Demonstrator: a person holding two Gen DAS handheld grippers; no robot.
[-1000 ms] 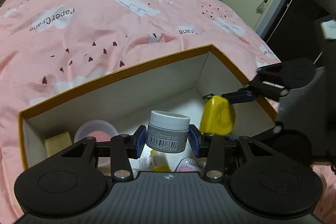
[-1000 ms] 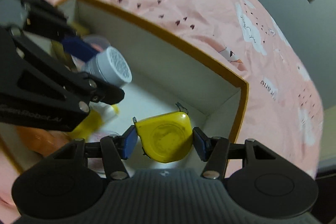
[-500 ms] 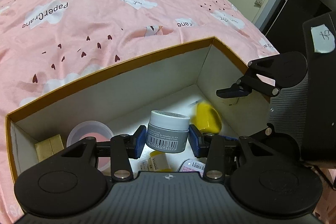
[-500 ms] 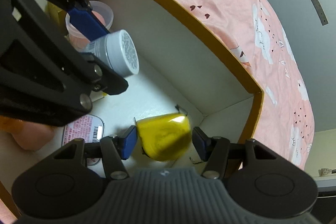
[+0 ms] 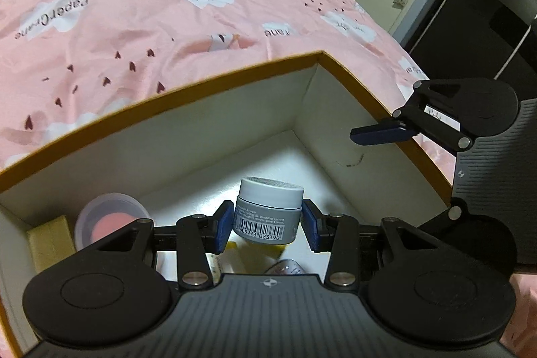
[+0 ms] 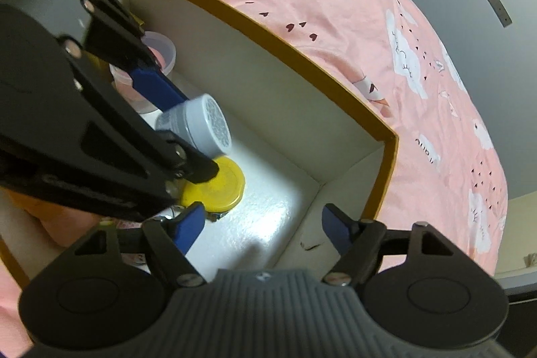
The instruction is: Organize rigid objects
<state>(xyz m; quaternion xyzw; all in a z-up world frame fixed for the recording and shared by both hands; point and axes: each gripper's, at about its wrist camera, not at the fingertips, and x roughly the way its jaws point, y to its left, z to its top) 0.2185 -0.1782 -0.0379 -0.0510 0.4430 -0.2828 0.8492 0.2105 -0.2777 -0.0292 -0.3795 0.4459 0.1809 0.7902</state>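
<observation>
1. Box (image 5: 208,93): open-topped, orange rim and outside, white inside walls and floor; it sits on a pink bedspread (image 5: 134,32) printed with white clouds and small dark hearts.
2. Left gripper (image 5: 266,223): its blue pads are clamped on either side of a small grey jar (image 5: 268,210), which hangs above the box floor. The jar has a paler grey lid, and a barcode label faces the left wrist camera. In the right wrist view the jar (image 6: 201,123) shows its speckled lid top, tilted toward the box's far wall.
3. Right gripper (image 6: 263,227): jaws spread wide, having just been opening, with nothing between them. It hangs over the corner of the box, above bare white floor. From the left wrist view one blue finger (image 5: 379,131) reaches in over the right-hand rim.
4. Yellow tape measure (image 6: 214,187): lies flat on the box floor, round face up, just beside the right gripper's left-hand pad and partly under the left gripper's frame.
5. Clear tub (image 5: 109,217) with pink contents: stands in the box near the left wall.
6. Pale yellow block (image 5: 50,240): in the left corner of the box, next to the tub.
7. Other contents, seen under the jar: yellow and labelled items, too hidden to identify.
</observation>
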